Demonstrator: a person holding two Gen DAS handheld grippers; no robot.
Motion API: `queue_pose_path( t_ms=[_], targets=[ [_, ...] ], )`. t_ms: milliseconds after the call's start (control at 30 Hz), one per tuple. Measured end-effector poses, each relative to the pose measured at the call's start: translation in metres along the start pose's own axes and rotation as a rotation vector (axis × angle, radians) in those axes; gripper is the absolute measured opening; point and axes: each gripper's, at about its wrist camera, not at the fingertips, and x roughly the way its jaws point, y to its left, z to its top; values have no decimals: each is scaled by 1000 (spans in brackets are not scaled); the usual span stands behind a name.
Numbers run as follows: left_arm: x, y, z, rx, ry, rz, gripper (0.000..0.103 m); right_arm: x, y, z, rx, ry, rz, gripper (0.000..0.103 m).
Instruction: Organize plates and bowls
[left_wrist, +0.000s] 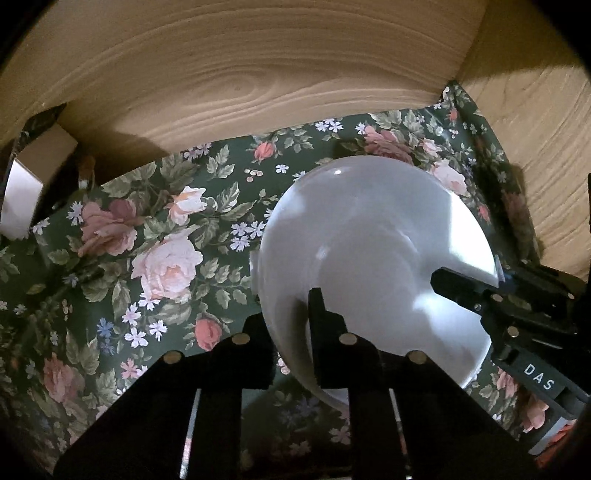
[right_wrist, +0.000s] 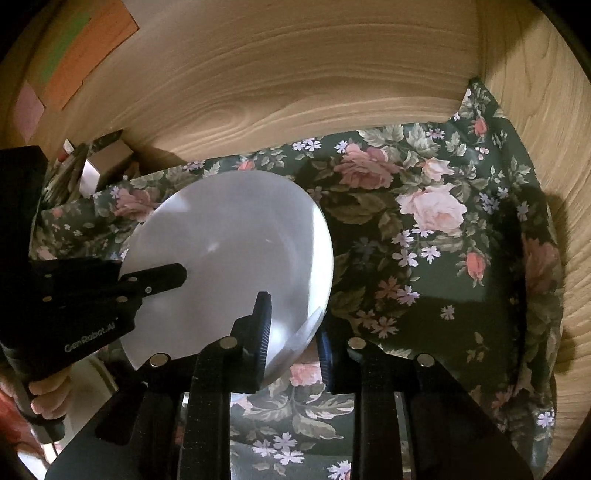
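A white plate (left_wrist: 369, 240) hangs tilted over a floral-lined shelf, held by both grippers. My left gripper (left_wrist: 286, 314) is shut on its near left rim, one finger over the face and one under the edge. In the same view my right gripper (left_wrist: 450, 284) clamps the plate's right edge. The right wrist view shows the plate (right_wrist: 229, 236) with my right gripper (right_wrist: 293, 317) shut on its near right rim. There my left gripper (right_wrist: 166, 277) bites the left edge.
A dark green floral liner (left_wrist: 155, 236) covers the shelf floor. A wooden back wall (left_wrist: 240, 81) and a right side wall (right_wrist: 546, 122) close it in. A small box (left_wrist: 26, 184) stands at the far left. A hand (right_wrist: 48, 398) grips the left tool's handle.
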Motion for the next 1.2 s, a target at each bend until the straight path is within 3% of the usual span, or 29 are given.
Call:
queue_pose_path(
  t_ms=[667, 1200],
  targets=[
    [-90, -1, -23, 0, -164, 15, 14, -79, 40, -8, -54, -171, 9, 21],
    [-162, 28, -76, -46, -268, 36, 14, -117, 106, -31, -149, -240, 37, 21]
  ],
)
